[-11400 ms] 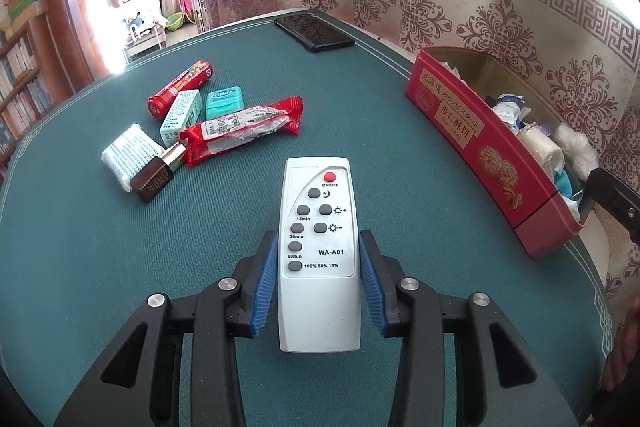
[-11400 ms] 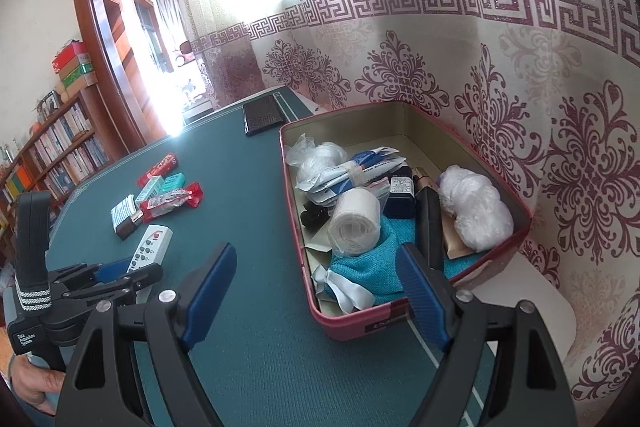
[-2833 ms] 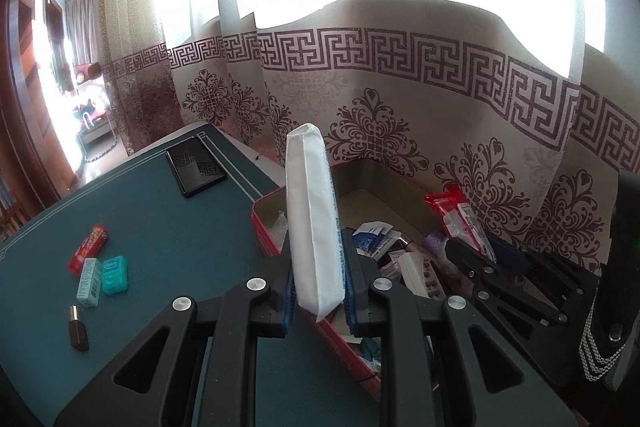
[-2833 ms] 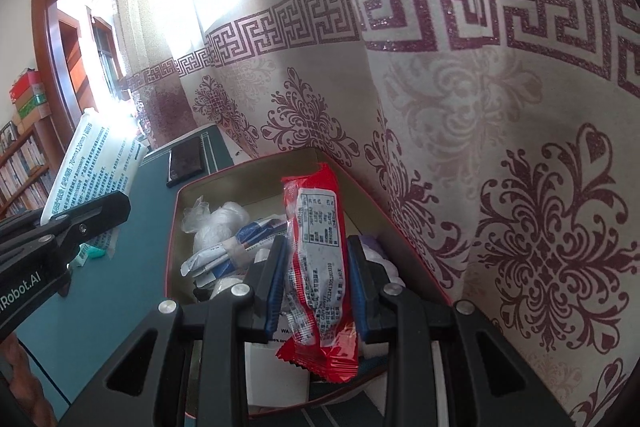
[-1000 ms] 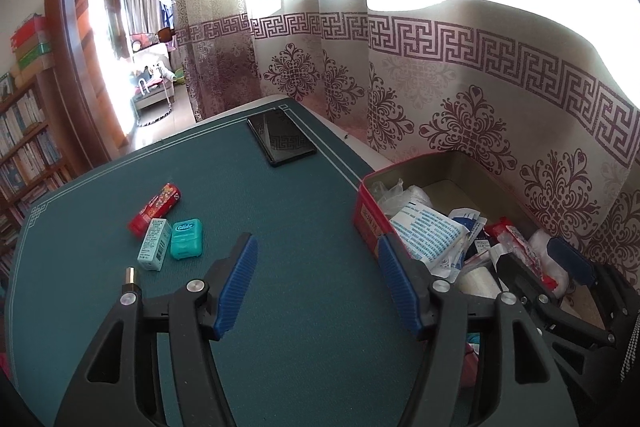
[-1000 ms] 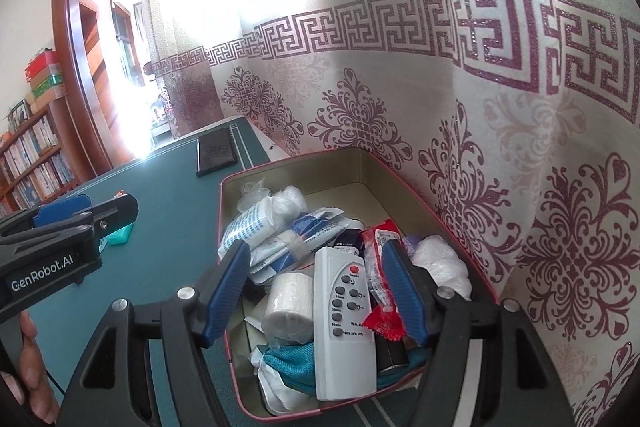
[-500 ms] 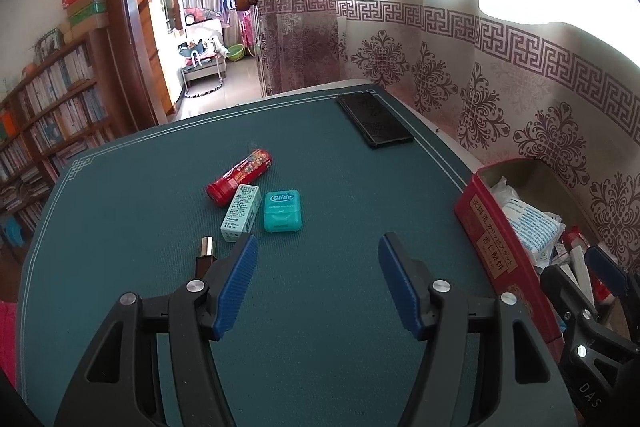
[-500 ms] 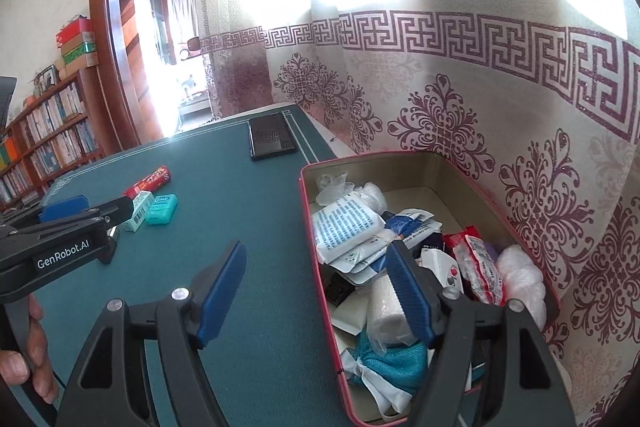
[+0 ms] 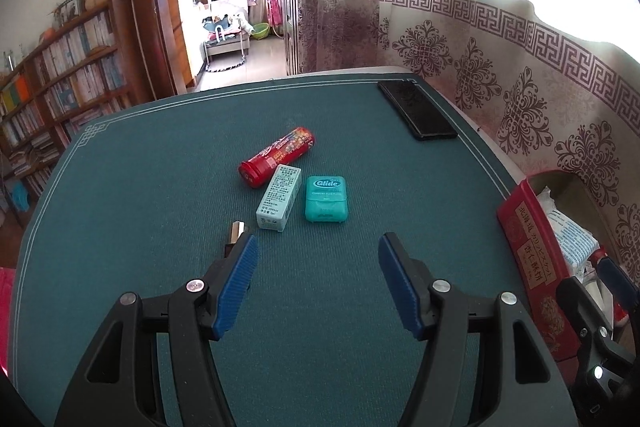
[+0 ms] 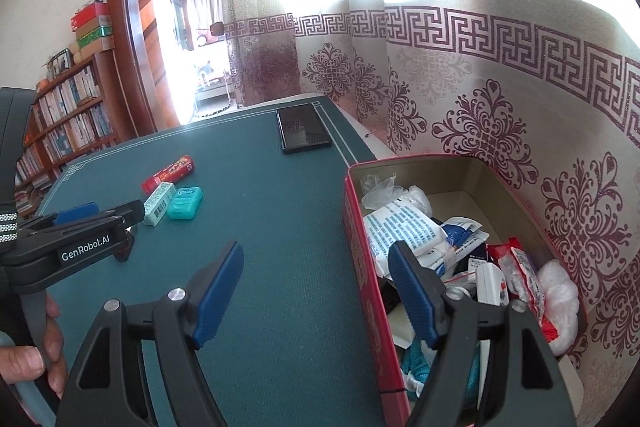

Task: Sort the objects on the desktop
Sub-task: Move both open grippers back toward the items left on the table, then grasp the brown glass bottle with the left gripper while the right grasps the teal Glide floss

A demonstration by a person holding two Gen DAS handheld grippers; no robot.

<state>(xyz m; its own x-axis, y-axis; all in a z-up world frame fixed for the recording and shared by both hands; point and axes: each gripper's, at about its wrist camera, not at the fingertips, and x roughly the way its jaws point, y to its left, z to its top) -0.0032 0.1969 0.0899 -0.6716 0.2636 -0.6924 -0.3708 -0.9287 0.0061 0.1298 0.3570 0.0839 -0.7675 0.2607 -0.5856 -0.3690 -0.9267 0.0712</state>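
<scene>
Floss box [image 9: 326,198] seemingly clear of table edges [image 9: 472,131]

Remote, wipes pack [image 10: 404,227], red snack packet [image 10: 520,267] now inside tin [image 10: 356,227].

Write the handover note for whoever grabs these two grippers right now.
Left gripper: open, empty, above the green table mat.
Right gripper: empty, its jaws straddling the near wall of the red rectangular tin.
In the tin: white printed tissue pack, white remote control, red snack wrapper.
On the mat: red cylindrical tube, pale green carton, teal floss case, small brown bottle, black phone.
Left: the small items go into the tin.
</scene>
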